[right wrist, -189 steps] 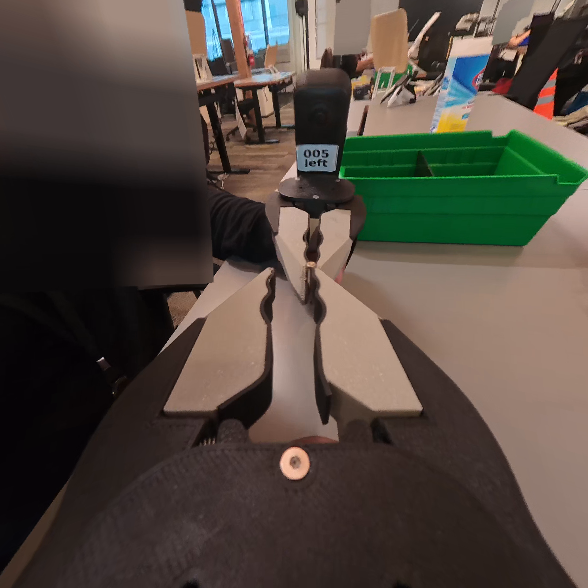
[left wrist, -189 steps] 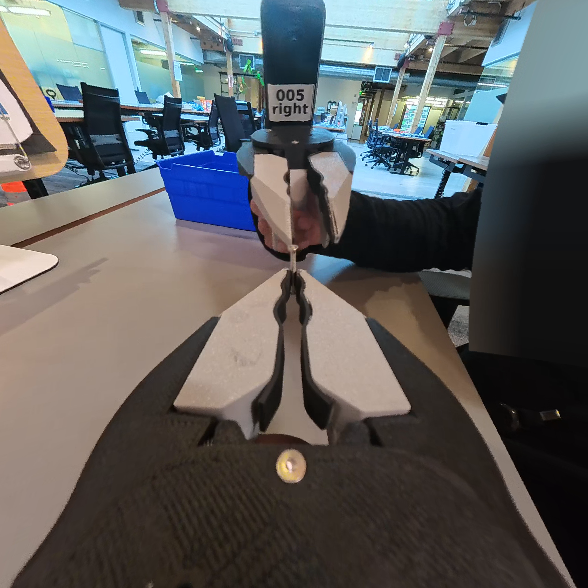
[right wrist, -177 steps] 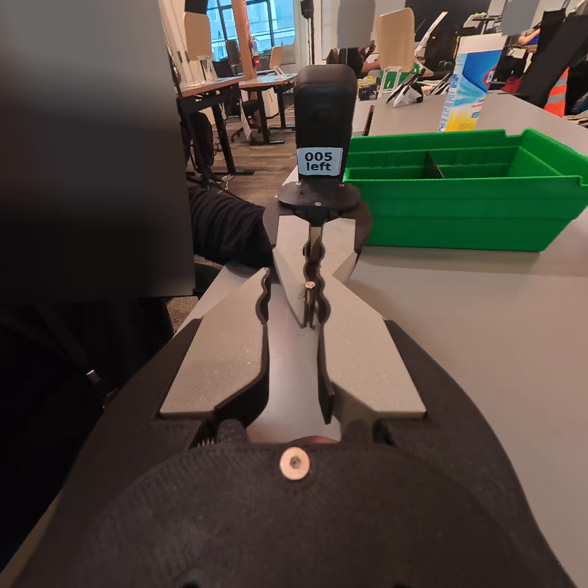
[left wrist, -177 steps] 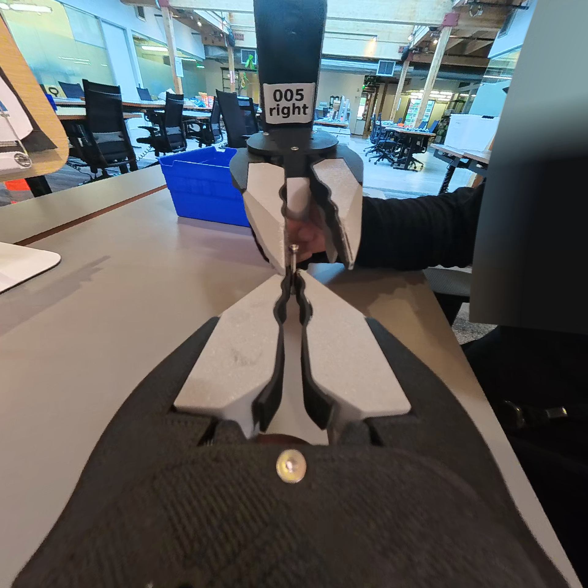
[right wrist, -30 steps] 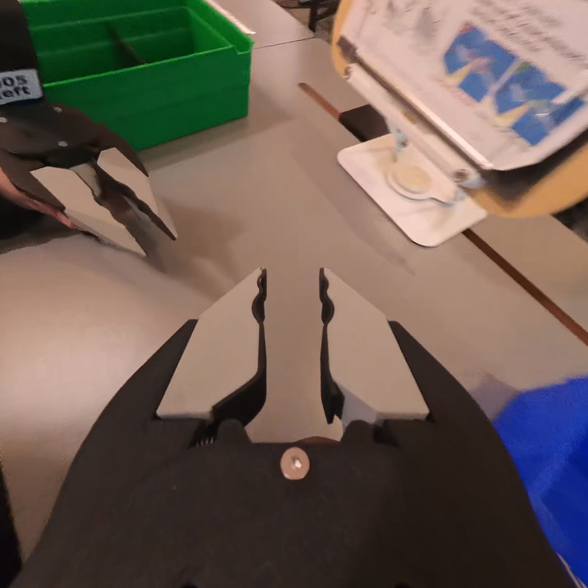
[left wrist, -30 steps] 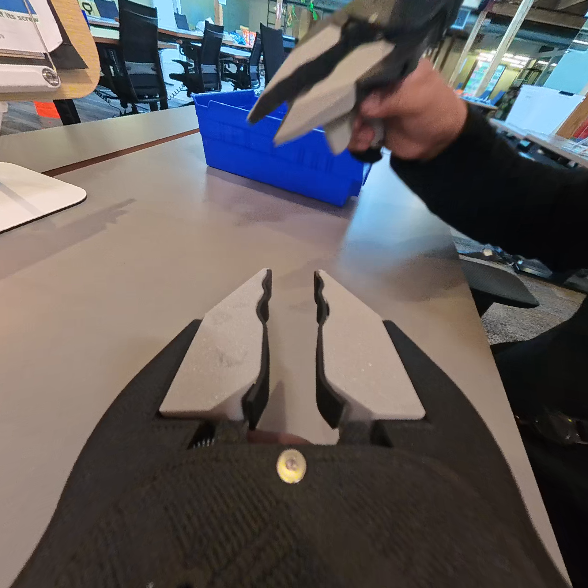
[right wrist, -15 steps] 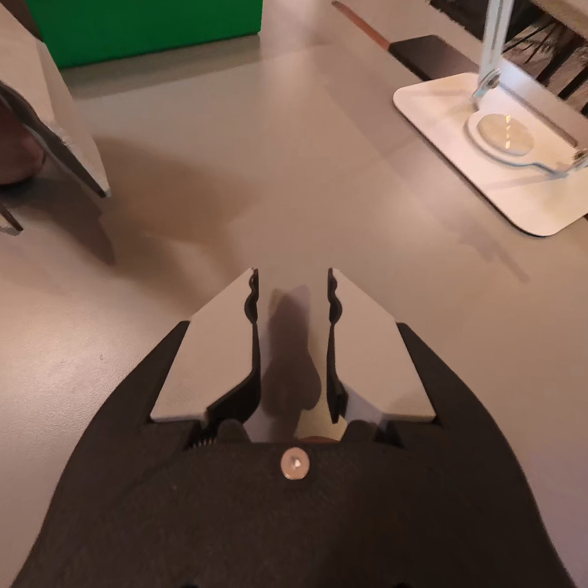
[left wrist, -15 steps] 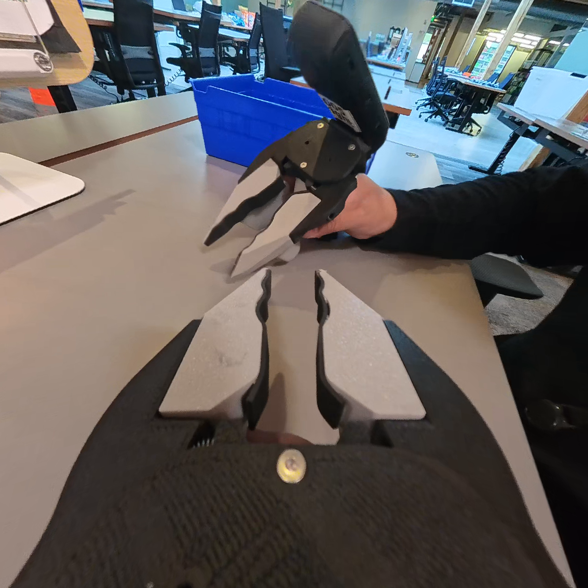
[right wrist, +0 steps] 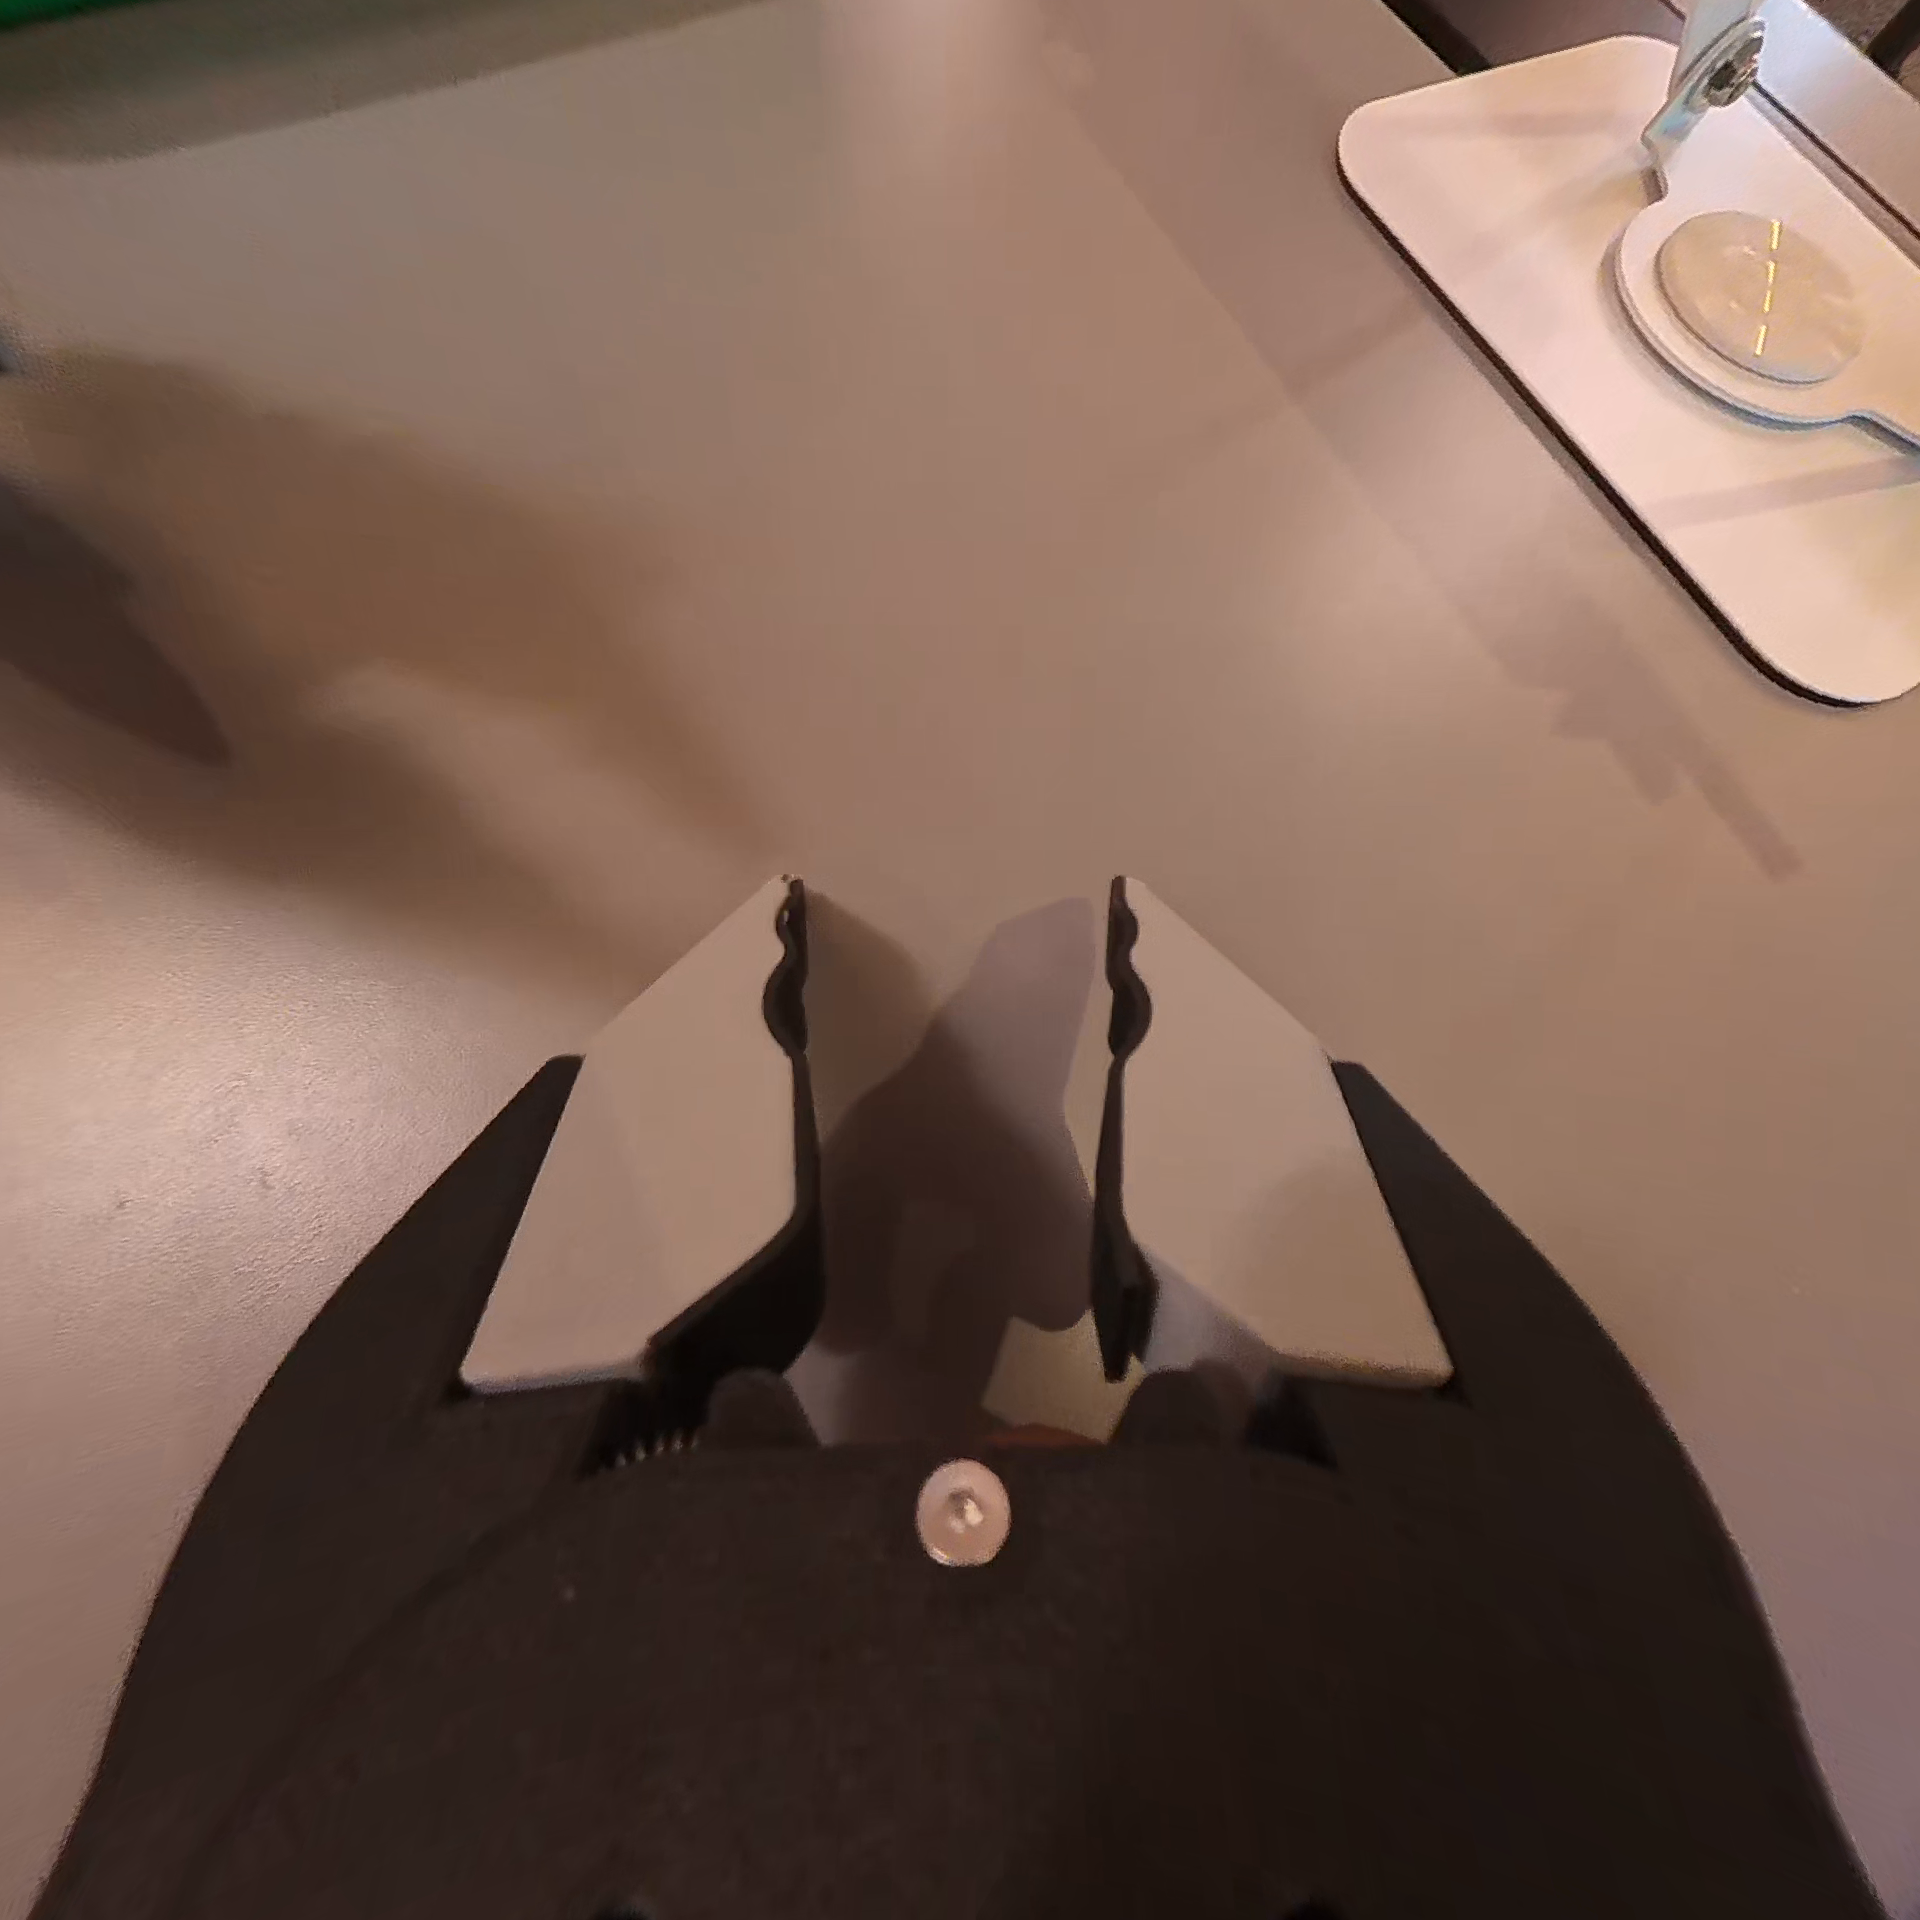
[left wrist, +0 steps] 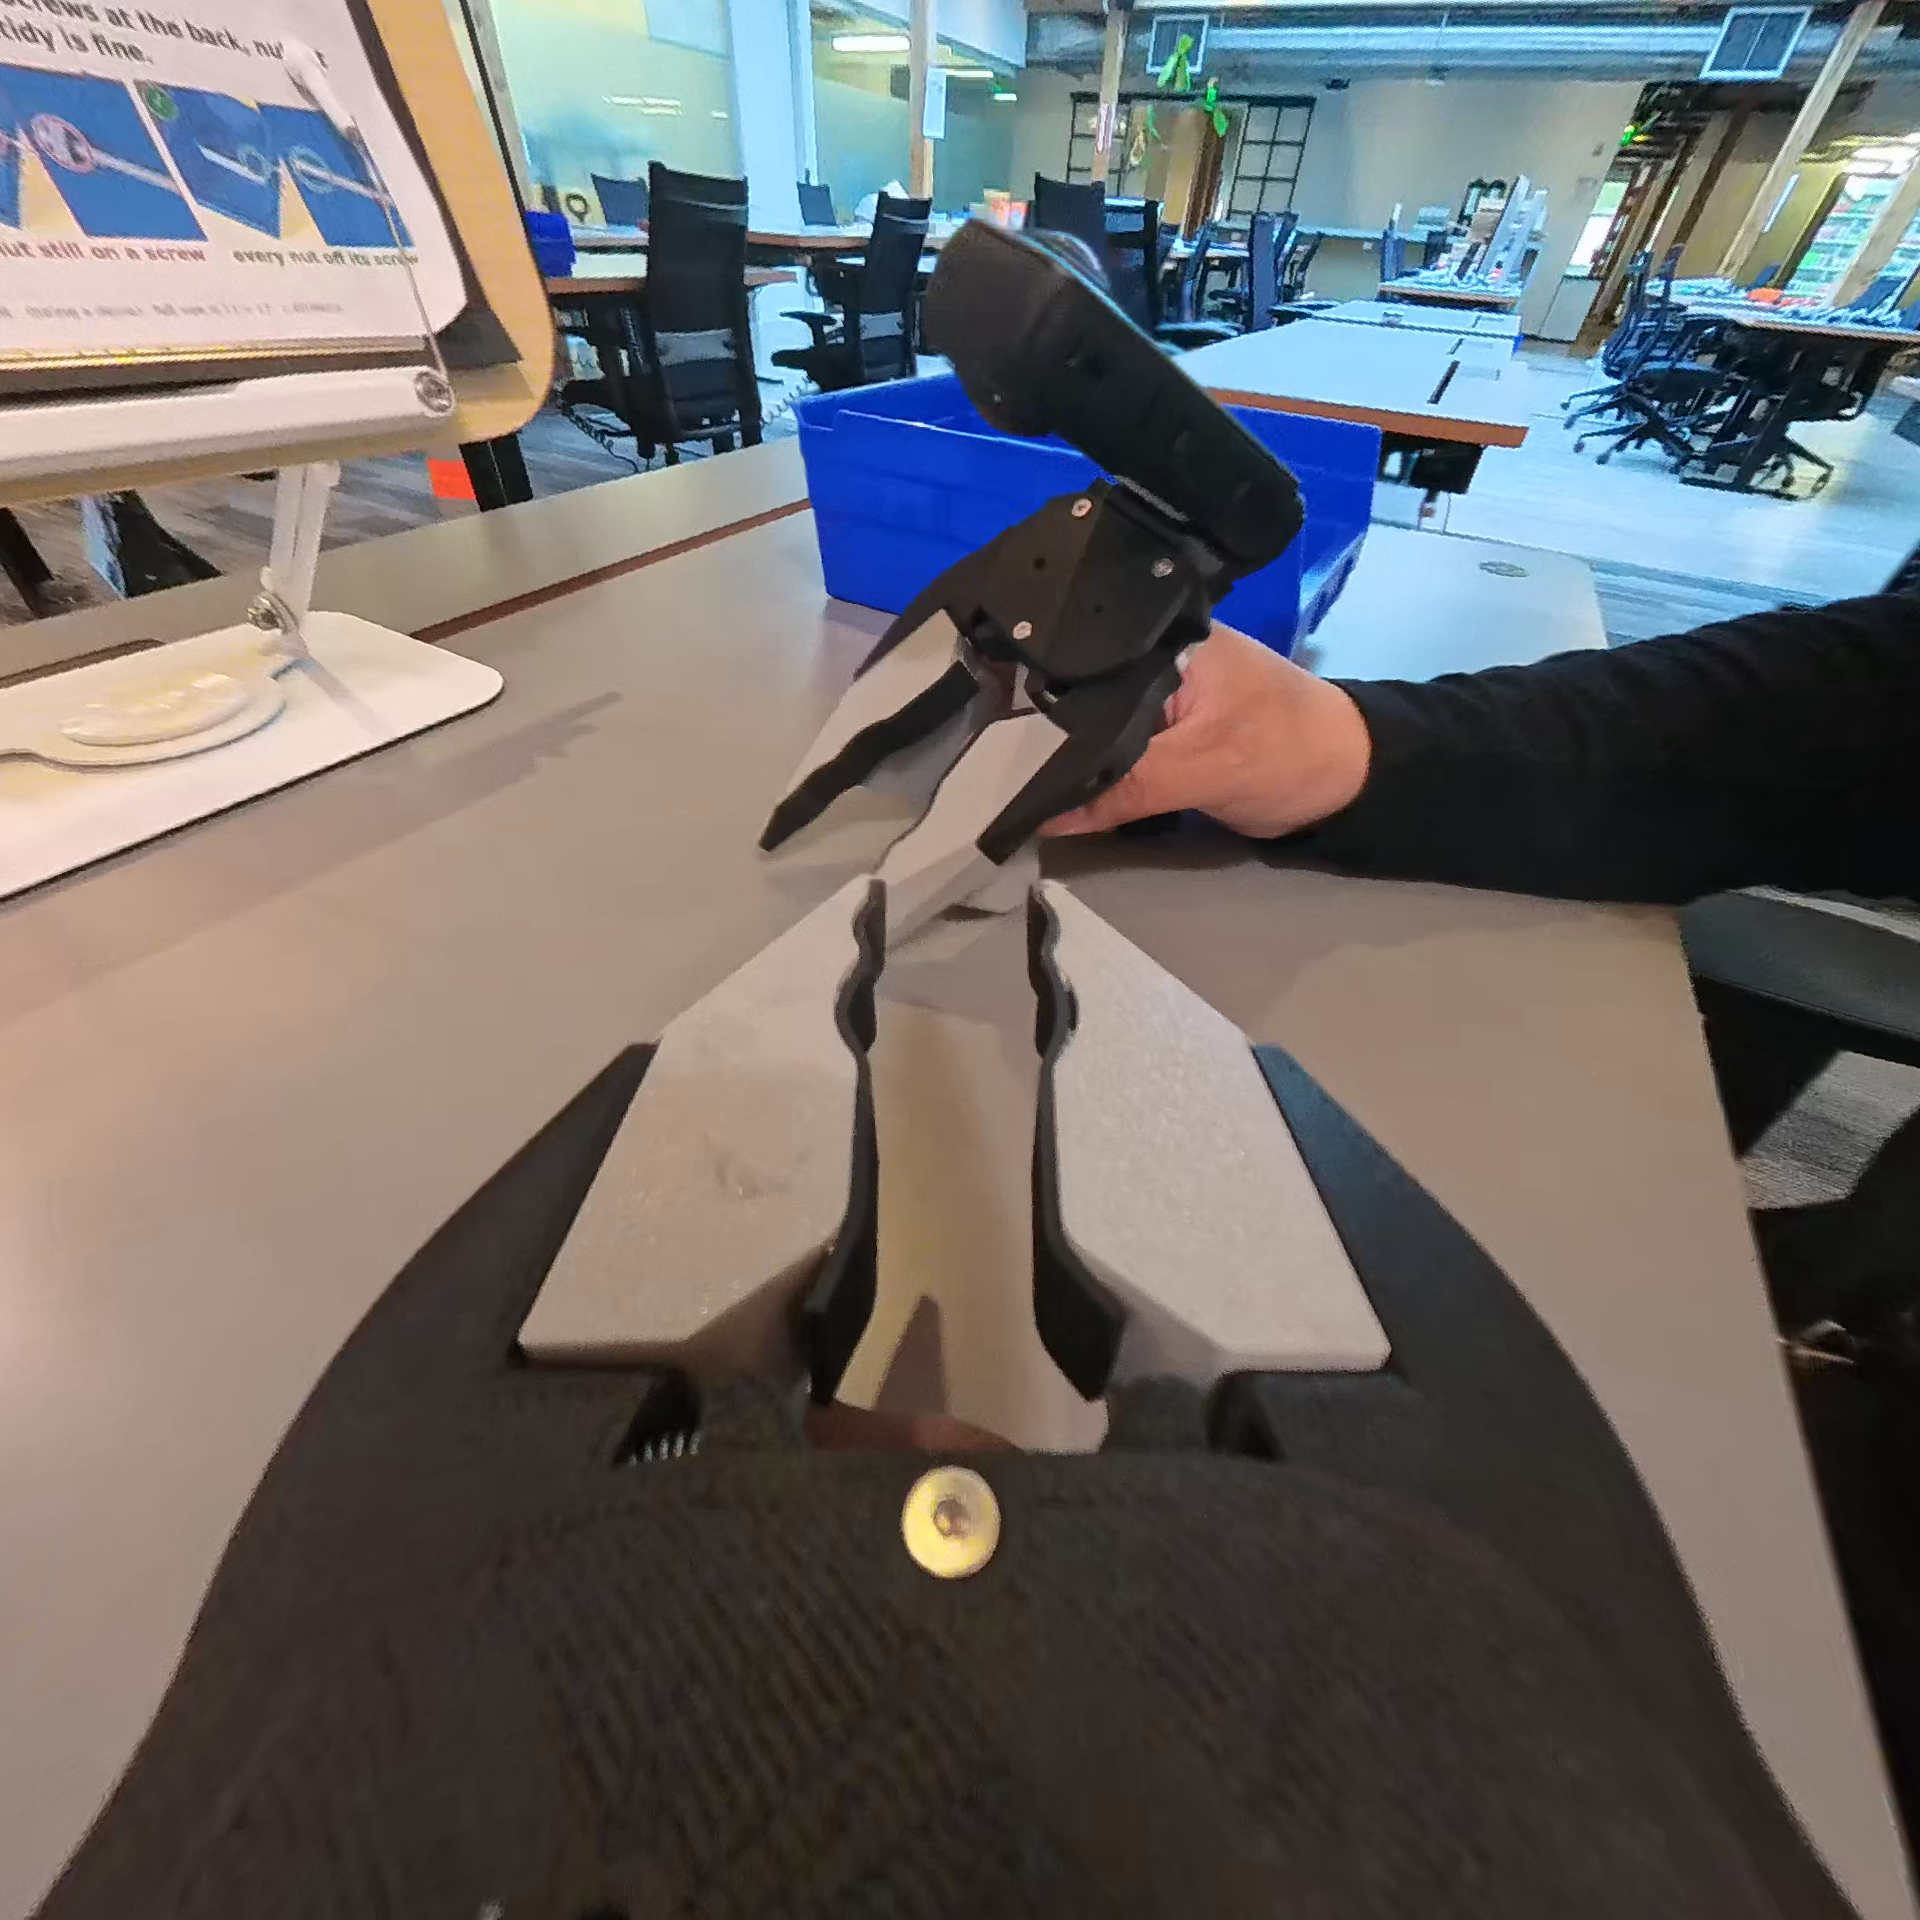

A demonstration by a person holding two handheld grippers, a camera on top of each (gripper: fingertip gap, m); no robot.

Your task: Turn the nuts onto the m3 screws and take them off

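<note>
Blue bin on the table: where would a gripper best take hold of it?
Probably the near wall of the blue bin, at its top edge, from above with one finger inside: it sits upright, open-topped, and that wall looks thin.

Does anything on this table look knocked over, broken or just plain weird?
Nothing looks spilled or broken. One oddity: both the left gripper and right gripper are open and empty above the grey table, with no screw or nut visible anywhere.

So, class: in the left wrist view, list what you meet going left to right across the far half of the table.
White stand base → right gripper, open → hand gripping it → black sleeve.
</note>
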